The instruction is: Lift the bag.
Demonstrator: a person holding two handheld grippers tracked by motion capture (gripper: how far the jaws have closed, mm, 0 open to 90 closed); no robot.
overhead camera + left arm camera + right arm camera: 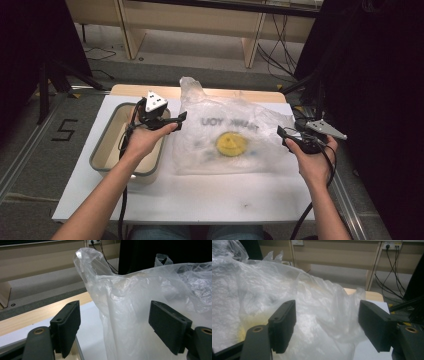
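Note:
A clear plastic bag (235, 120) with dark lettering lies crumpled on the white table top (210, 195); a round yellow thing (231, 143) shows through it. My left gripper (181, 120) is held at the bag's left edge, jaws wide apart. In the left gripper view the bag (130, 302) rises between the open left gripper (115, 322), with neither pad pressing on it. My right gripper (284, 137) is at the bag's right edge. In the right gripper view the bag's film (249, 285) lies ahead of and between the open right gripper (327, 322), untouched by the pads.
A beige rectangular tub (102, 145) with a grey rim stands at the table's left, under my left wrist. Wooden furniture legs (131, 35) and cables (280, 55) are on the floor beyond the table. Dark drapes close off both sides.

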